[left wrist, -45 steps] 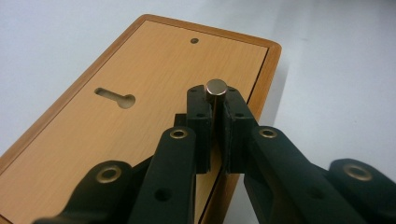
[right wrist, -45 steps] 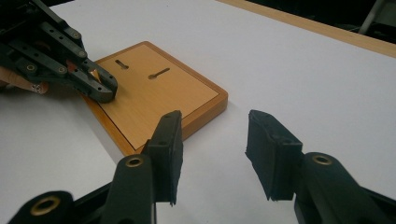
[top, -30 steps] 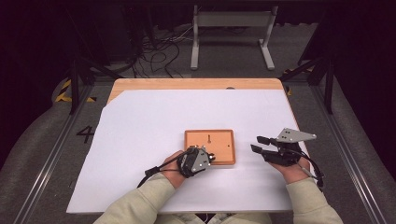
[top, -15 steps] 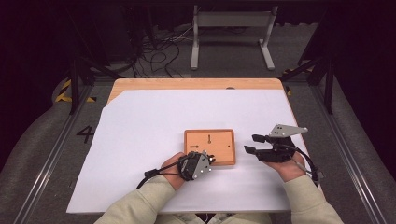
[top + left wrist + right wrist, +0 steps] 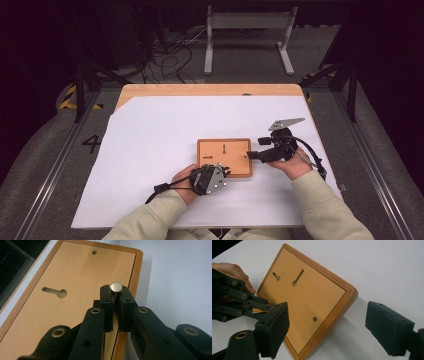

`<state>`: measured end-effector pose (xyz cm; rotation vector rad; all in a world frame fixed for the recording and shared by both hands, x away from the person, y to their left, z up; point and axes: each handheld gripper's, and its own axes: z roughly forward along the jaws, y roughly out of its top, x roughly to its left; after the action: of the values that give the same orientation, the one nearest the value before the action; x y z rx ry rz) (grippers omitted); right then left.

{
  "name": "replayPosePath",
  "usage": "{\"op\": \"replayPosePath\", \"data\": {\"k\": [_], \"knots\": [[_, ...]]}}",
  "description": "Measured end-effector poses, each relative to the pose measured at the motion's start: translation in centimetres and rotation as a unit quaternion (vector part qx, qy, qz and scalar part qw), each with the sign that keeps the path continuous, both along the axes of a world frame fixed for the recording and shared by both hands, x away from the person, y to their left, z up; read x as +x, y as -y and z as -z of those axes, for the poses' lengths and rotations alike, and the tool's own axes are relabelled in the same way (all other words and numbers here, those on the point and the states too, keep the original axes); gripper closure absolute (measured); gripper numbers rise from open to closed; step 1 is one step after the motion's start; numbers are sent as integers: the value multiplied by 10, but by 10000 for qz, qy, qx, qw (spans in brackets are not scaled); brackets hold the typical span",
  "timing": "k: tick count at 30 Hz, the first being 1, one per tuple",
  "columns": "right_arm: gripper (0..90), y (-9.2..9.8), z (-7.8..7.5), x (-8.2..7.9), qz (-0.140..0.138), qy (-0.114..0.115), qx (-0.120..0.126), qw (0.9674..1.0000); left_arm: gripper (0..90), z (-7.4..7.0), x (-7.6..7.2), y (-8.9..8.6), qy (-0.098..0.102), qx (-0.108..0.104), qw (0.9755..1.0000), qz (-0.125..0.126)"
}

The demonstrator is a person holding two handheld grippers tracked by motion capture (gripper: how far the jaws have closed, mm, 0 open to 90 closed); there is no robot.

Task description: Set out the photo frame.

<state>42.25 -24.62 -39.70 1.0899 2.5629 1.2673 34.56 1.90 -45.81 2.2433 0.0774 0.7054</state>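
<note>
High view, wooden board [image 5: 224,157]: flat on the white worktop [image 5: 150,150].
Left gripper [image 5: 114,293]: fingers clenched on a metal pin [image 5: 116,287] at the board's near edge.
Right gripper [image 5: 325,327]: fingers just been opening, released, straddling the board's right corner without touching.

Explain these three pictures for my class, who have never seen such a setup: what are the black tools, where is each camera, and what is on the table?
A person sits at a white-covered table holding hand-operated tongs in each hand. One camera looks down from above; one rides on each tool. On the table lies a wooden board with keyhole slots. The left tongs are shut on a small metal pin at the board's edge. The right tongs have just been opening and stand open around the board's corner, not touching it.
</note>
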Motion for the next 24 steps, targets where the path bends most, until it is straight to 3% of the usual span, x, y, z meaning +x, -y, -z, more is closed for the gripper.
{"op": "replayPosePath", "data": {"k": [9,24], "knots": [[128,-13,12,23,-87,-452,50,9989,845,0,-1,0,43,26,10000,1],[108,-31,32,35,-411,-712,50,9966,844,1,-2,0,72,21,10000,-7]]}}
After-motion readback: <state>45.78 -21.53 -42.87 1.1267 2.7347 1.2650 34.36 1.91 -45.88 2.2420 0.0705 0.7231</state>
